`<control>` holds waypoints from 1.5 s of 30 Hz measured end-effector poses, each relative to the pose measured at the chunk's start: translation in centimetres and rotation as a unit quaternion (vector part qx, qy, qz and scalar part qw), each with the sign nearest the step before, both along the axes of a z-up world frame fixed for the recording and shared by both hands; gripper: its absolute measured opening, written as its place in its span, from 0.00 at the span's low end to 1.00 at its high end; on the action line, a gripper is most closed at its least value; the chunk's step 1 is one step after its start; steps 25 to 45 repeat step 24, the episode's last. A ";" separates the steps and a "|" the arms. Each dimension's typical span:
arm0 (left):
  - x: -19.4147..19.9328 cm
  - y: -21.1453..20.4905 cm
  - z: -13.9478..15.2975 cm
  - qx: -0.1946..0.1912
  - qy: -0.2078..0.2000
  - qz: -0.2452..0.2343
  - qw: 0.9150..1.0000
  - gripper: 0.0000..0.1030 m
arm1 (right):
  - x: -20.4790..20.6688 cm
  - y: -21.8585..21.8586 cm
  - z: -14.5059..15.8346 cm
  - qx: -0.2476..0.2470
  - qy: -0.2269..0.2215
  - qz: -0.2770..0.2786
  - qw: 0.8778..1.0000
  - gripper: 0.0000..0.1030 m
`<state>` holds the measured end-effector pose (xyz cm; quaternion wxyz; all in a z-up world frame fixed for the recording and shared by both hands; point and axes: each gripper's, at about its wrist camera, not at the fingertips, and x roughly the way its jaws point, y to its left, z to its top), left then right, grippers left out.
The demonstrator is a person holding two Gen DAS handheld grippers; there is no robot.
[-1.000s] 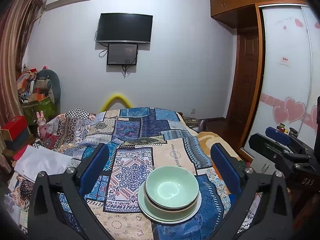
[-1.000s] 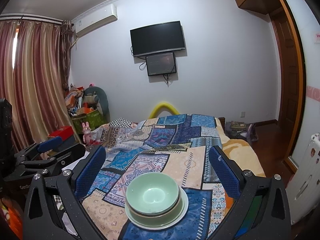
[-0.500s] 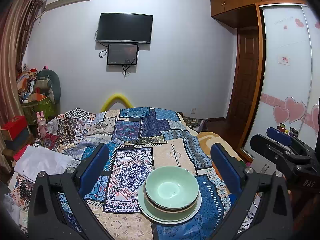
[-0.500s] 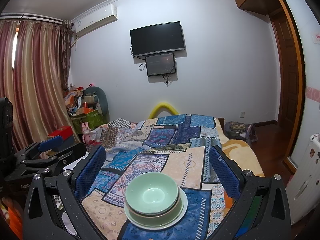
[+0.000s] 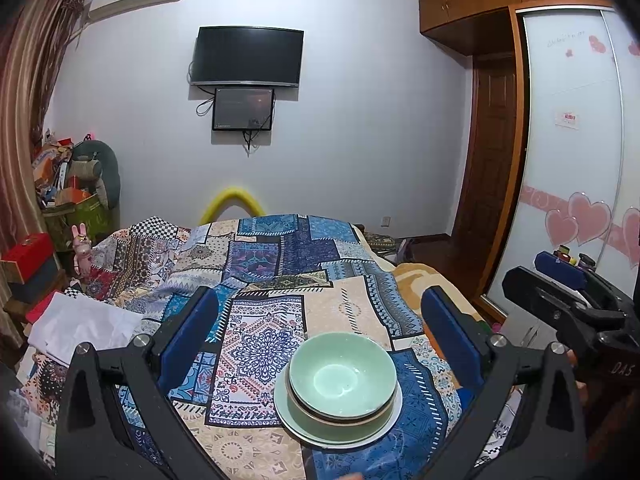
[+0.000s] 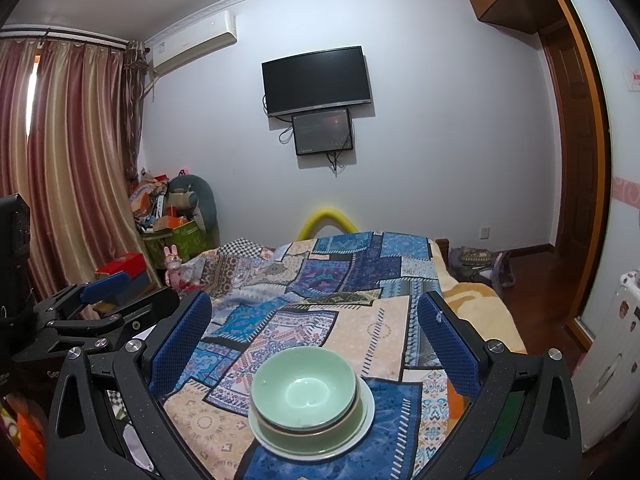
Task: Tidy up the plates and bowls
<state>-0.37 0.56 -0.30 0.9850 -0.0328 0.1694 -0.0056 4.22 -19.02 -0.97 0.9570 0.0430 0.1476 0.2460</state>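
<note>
**Two green bowls stacked on a plate, both grippers held wide above the bed**

Two pale green bowls (image 5: 343,380) are seen nested one inside the other on a pale plate (image 5: 384,426), which rests on the patchwork bedspread (image 5: 276,264) near its close edge. The stack lies between the blue-padded fingers of the left gripper (image 5: 320,334) without being touched by them; the jaws are spread wide and nothing is held. The right gripper (image 6: 316,336) is likewise released, its fingers well apart on either side of the same stack.

Little writing can be read. White characters resembling "DAS" are marked on the black body of the right gripper where it shows at the right edge of the left wrist view. A small red-and-white sticker (image 5: 569,119) and faint handwriting are seen on the white wardrobe door (image 5: 572,160), both too small to be read, together with pink heart decals (image 5: 586,222). A label on the wall air conditioner (image 6: 192,42) cannot be made out.

A dark television (image 5: 247,56) is mounted on the far wall, with a smaller screen (image 5: 243,109) just below it. A yellow arch (image 5: 232,204) rises behind the bed. Cluttered boxes (image 5: 64,196), a pink rabbit figure (image 5: 82,246) and a red box (image 5: 28,248) are gathered by the curtain (image 6: 60,160). White cloth (image 5: 84,326) lies on the bed's left side
</note>
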 end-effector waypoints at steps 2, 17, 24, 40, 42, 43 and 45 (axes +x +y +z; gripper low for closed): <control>0.0 -0.1 0.0 0.000 -0.001 -0.005 1.000 1.00 | 0.0 0.0 0.0 0.000 0.000 0.000 1.000 1.00; 0.5 0.5 0.0 -0.031 0.010 -0.008 0.999 1.00 | 0.0 0.0 0.1 -0.004 -0.002 0.000 1.000 1.00; 0.3 0.0 0.0 -0.018 0.007 -0.011 1.000 1.00 | 0.1 0.1 0.1 -0.004 0.000 0.001 1.000 1.00; 0.3 0.0 0.0 -0.018 0.007 -0.011 1.000 1.00 | 0.1 0.1 0.1 -0.004 0.000 0.001 1.000 1.00; 0.3 0.0 0.0 -0.018 0.007 -0.011 1.000 1.00 | 0.1 0.1 0.1 -0.004 0.000 0.001 1.000 1.00; 0.3 0.0 0.0 -0.018 0.007 -0.011 1.000 1.00 | 0.1 0.1 0.1 -0.004 0.000 0.001 1.000 1.00; 0.3 0.0 0.0 -0.018 0.007 -0.011 1.000 1.00 | 0.1 0.1 0.1 -0.004 0.000 0.001 1.000 1.00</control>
